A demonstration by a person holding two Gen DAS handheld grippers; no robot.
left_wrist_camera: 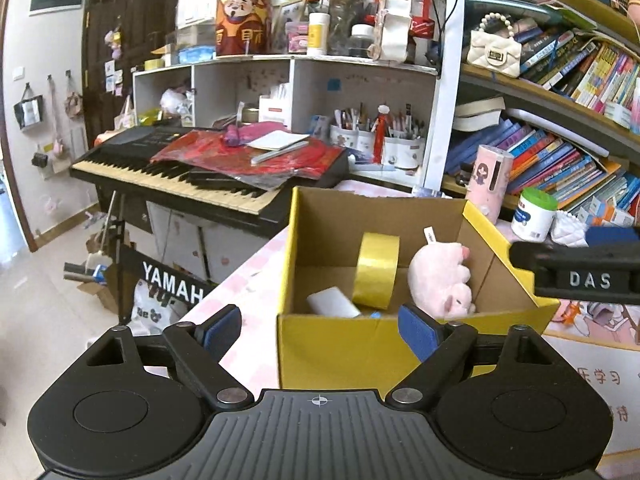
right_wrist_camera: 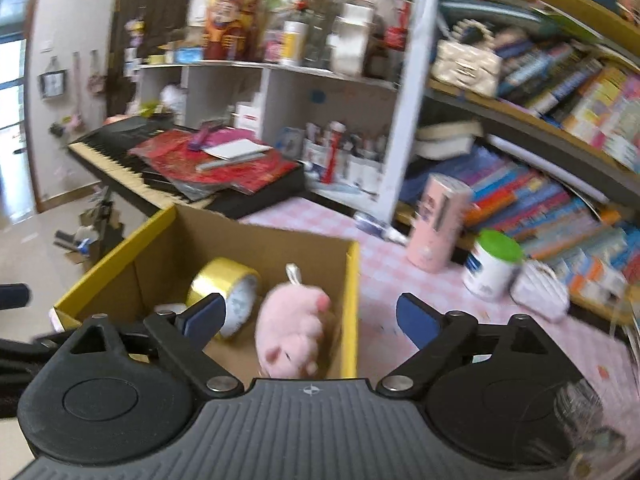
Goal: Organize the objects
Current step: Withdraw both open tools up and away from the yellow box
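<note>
A yellow cardboard box [left_wrist_camera: 340, 352] stands on the pink checked table. Inside it lie a pink plush pig [left_wrist_camera: 442, 280], a roll of gold tape [left_wrist_camera: 376, 270] on its edge and a white block [left_wrist_camera: 334, 302]. My left gripper [left_wrist_camera: 320, 328] is open and empty just in front of the box's near wall. My right gripper [right_wrist_camera: 310, 316] is open and empty above the box's right wall [right_wrist_camera: 350, 312], over the pig [right_wrist_camera: 290, 330] and beside the tape [right_wrist_camera: 224, 288]. The right view is blurred. The right gripper's arm shows at the left wrist view's right edge [left_wrist_camera: 576, 272].
A pink cylinder [right_wrist_camera: 438, 226], a green-lidded white tub [right_wrist_camera: 492, 264] and a white quilted pouch [right_wrist_camera: 540, 290] stand on the table right of the box. Bookshelves [left_wrist_camera: 560, 120] rise behind. A Yamaha keyboard [left_wrist_camera: 192, 172] with red papers stands at the left, beyond the table's edge.
</note>
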